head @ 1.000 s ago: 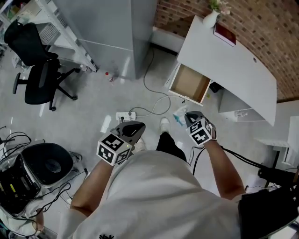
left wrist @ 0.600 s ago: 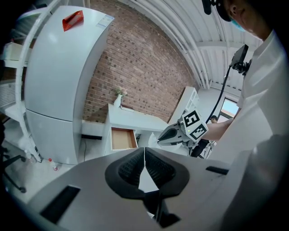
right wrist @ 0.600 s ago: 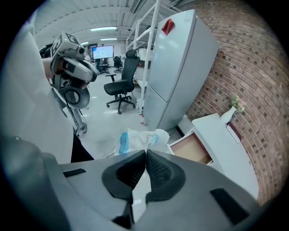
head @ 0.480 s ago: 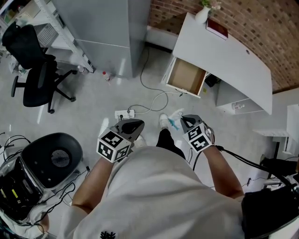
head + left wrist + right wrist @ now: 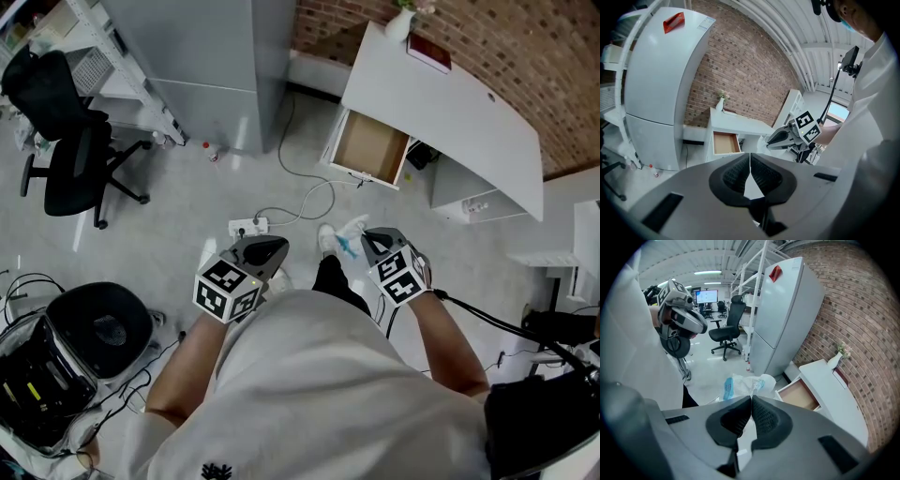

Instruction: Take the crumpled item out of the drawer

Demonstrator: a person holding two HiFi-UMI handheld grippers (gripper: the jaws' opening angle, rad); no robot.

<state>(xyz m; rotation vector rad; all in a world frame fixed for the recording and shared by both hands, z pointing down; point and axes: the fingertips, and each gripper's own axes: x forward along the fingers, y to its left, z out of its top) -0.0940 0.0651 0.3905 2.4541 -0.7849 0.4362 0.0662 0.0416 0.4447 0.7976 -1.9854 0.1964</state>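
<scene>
The left gripper (image 5: 265,249) hung with its fingers (image 5: 733,176) pressed together on nothing, while the right gripper (image 5: 367,237) pinched the crumpled white-and-blue wrapper (image 5: 349,234) above the floor (image 5: 187,220), well apart from the open drawer (image 5: 370,150).

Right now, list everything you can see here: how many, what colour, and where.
crumpled item: one, white and blue, out of the drawer
drawer: one, brown inside, open under the desk
desk: one, white, by the brick wall
vase: one, white, on the desk
book: one, red, beside the vase
fridge: one, grey, left of the desk
office chair: one, black, far left
power strip: one, white, on the floor
left gripper: jaws together, empty
right gripper: pinching the crumpled item
</scene>
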